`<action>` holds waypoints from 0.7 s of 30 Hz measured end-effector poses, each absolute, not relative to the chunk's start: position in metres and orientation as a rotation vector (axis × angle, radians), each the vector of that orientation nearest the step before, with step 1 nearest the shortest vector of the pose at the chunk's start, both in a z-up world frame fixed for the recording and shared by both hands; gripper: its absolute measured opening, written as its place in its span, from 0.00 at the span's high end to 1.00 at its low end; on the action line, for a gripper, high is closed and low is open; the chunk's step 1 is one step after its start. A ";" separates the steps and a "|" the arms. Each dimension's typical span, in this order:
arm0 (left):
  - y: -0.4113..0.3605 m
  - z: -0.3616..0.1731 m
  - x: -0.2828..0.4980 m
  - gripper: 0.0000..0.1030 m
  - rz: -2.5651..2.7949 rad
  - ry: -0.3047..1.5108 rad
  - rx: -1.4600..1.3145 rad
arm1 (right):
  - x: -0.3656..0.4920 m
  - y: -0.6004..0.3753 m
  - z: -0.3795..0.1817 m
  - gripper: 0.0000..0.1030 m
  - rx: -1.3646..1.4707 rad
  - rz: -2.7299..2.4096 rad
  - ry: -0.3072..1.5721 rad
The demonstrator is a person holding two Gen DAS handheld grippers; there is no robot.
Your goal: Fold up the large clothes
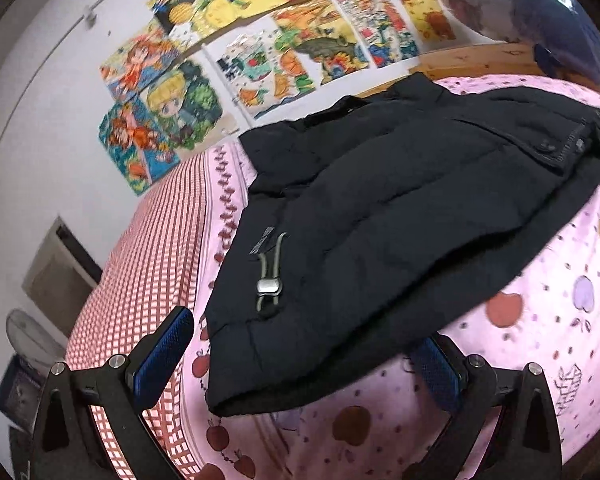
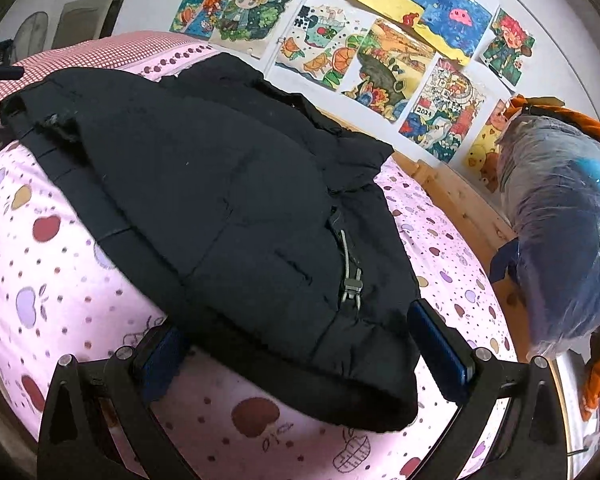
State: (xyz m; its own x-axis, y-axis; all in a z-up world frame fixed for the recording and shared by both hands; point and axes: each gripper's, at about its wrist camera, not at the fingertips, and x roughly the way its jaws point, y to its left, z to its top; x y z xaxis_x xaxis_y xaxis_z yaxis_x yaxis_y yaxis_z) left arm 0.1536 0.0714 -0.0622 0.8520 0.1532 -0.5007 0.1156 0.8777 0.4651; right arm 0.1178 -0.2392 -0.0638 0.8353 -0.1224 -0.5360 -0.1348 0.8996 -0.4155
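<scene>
two grippers flank a black jacket on a pink bed

two sets of tongs sit wide at the near hem of a black jacket [image 1: 380, 208], which lies spread across a pink fruit-print sheet [image 1: 540, 320] on the bed. the left gripper [image 1: 304, 356] has its fingers well apart, one blue pad [image 1: 160, 360] over a red checked cloth [image 1: 148, 264] and the other tucked under the jacket's near edge, with the corner of the hem lying between them. nothing is clamped. a grey cord lock [image 1: 269, 289] rests on the fabric just beyond that corner.

seen from the right wrist, the right gripper [image 2: 300, 356] is likewise spread wide, its fingers straddling the other corner of the jacket [image 2: 220, 200]; the left pad is partly hidden beneath the hem, while the right pad [image 2: 440, 344] stands just beside the fabric. a second cord lock [image 2: 351, 290] lies on the jacket near it. the sheet [image 2: 60, 260] shows around the garment on three sides.

children's drawings [image 2: 380, 52] cover the white wall behind the bed, above a wooden bed frame [image 2: 460, 196]. a plastic-wrapped bundle [image 2: 560, 220] stands at the bed's right end.
</scene>
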 end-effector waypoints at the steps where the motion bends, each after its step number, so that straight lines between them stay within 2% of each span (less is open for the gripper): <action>1: 0.074 -0.063 0.157 0.00 0.026 0.566 0.499 | 0.116 -0.242 -0.065 0.02 -0.450 0.012 0.583; 8: 0.075 -0.061 0.162 0.00 0.093 0.546 0.498 | 0.121 -0.252 -0.060 0.03 -0.380 0.012 0.554; 10: 0.075 -0.058 0.160 0.06 0.121 0.522 0.503 | 0.123 -0.252 -0.059 0.16 -0.368 0.020 0.545; 15: 0.068 -0.051 0.157 0.09 0.131 0.461 0.577 | 0.120 -0.250 -0.066 0.22 -0.367 0.006 0.554; 17: 0.066 -0.051 0.161 0.16 0.122 0.461 0.592 | 0.119 -0.250 -0.068 0.26 -0.366 0.004 0.553; 18: 0.064 -0.051 0.164 0.23 0.111 0.472 0.592 | 0.119 -0.250 -0.068 0.31 -0.375 -0.001 0.549; 19: 0.063 -0.051 0.166 0.31 0.100 0.481 0.590 | 0.120 -0.249 -0.067 0.41 -0.376 -0.001 0.548; 21: 0.060 -0.051 0.170 0.42 0.077 0.496 0.590 | 0.124 -0.250 -0.061 0.54 -0.347 0.016 0.537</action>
